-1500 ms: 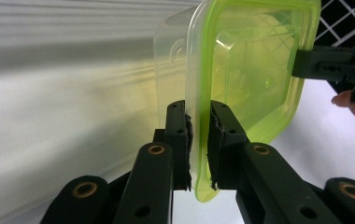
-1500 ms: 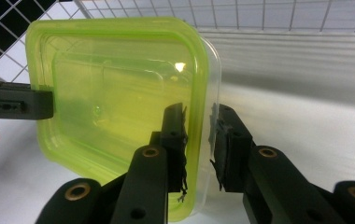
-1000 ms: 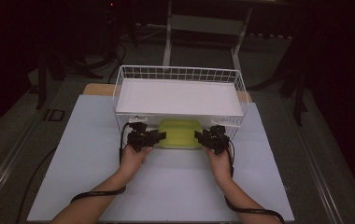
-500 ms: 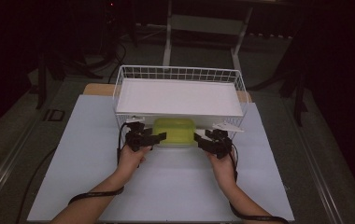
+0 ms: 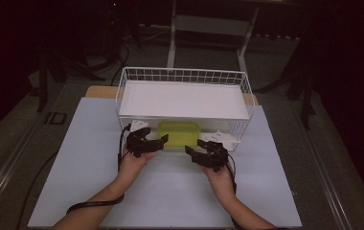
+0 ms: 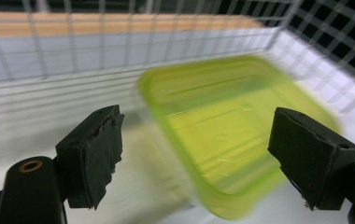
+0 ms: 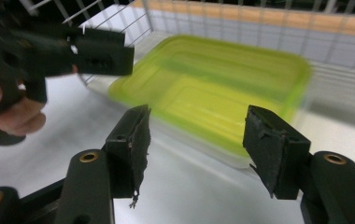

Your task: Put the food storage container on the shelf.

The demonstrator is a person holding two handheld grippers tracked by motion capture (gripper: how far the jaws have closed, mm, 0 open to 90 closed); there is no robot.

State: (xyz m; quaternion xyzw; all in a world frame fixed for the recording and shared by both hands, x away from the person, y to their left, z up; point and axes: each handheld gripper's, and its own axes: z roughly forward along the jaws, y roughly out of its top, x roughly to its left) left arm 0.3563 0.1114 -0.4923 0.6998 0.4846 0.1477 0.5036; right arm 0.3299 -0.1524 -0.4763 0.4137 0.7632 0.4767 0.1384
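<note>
High view: a white wire basket (image 5: 184, 76) stands on a white-covered bench (image 5: 74, 158), with a white shelf panel (image 5: 182, 99) lying across its upper part. Below that panel, at the basket's near open side, sits a yellow-green plastic container (image 5: 179, 132) with its lid on. The left gripper (image 5: 158, 140) hovers just beside the container's left near corner and the right gripper (image 5: 193, 150) just beside its right near corner; neither looks to be touching it.

Left gripper view: the jaws stand wide apart with nothing between the pads. The container (image 6: 231, 135) lies just ahead, one rounded corner toward the camera, resting on the basket floor with wire mesh (image 6: 73, 42) behind it.

Right gripper view: these jaws are also wide and empty. The container (image 7: 213, 88) sits close in front on the white surface, and the left gripper (image 7: 104, 52) appears beyond, at the container's far corner, held by fingers (image 7: 12, 116).

The container looks like thin moulded plastic: probably light, somewhat flexible, smooth and a little slippery, not fragile. The raised lid rim at the two short ends seems the best place to pinch, one gripper per end, with gentle pressure so the walls do not buckle.
</note>
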